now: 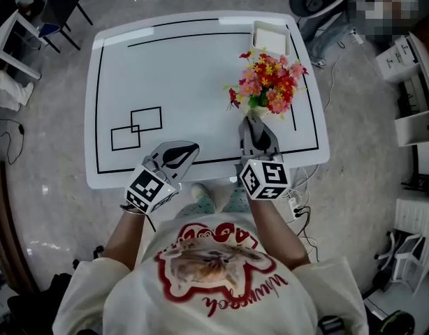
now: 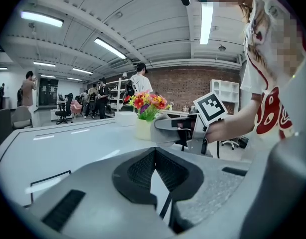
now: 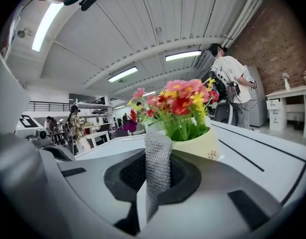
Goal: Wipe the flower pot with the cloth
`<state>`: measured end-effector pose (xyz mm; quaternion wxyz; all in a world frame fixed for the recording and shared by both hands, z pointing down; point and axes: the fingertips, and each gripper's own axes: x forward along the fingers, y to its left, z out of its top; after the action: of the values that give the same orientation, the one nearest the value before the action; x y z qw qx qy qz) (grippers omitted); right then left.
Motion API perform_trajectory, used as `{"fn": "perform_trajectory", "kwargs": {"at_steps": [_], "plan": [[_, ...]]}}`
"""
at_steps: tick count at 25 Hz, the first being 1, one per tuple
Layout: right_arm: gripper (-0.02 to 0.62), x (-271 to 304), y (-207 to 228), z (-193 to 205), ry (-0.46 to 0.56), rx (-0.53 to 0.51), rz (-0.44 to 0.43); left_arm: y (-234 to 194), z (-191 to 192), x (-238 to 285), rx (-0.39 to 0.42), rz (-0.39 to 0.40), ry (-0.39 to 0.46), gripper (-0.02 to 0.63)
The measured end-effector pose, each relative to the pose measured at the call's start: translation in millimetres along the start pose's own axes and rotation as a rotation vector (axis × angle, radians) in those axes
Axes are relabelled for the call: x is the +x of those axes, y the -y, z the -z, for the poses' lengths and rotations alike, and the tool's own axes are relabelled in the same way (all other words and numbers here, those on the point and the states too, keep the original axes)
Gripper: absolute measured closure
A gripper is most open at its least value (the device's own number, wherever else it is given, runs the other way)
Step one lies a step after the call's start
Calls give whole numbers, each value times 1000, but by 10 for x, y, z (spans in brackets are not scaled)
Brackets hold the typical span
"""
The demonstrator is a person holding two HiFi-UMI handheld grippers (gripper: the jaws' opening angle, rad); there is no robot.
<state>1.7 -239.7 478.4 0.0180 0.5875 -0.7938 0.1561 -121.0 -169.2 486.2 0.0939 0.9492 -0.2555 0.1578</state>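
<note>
A pale yellow flower pot (image 1: 258, 109) with red, pink and yellow flowers (image 1: 268, 84) stands on the right half of the white table (image 1: 186, 68). My right gripper (image 1: 251, 121) sits just in front of the pot, shut on a strip of grey knitted cloth (image 3: 158, 158). The cloth sticks up between the jaws, close to the pot (image 3: 199, 146); I cannot tell whether it touches. My left gripper (image 1: 189, 148) rests near the table's front edge, left of the pot, shut with nothing in it. From the left gripper view the pot (image 2: 142, 128) stands behind my right gripper (image 2: 165, 131).
A white rectangular tray (image 1: 270, 37) lies at the table's far right corner. Black lines and two overlapping rectangles (image 1: 136, 128) are drawn on the tabletop. Chairs, shelves and cables surround the table; several people stand in the background (image 2: 141, 81).
</note>
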Motion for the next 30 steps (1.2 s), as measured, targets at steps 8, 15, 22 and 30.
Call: {"fn": "perform_trajectory", "kwargs": {"at_steps": [8,15,22,30], "plan": [[577,508,-35,18,-17,140,119,-132,-14,-199,-1,-24,-1,604],[577,653,-9,51,-22,190,207,-214,33,-239,-16,-27,-7,604],[577,638,19,39,-3,185,223,-271,-32,-170,-22,-12,13,604],[577,474,74,43,13,198,218,-262,-54,-63,-13,3,18,604]]}}
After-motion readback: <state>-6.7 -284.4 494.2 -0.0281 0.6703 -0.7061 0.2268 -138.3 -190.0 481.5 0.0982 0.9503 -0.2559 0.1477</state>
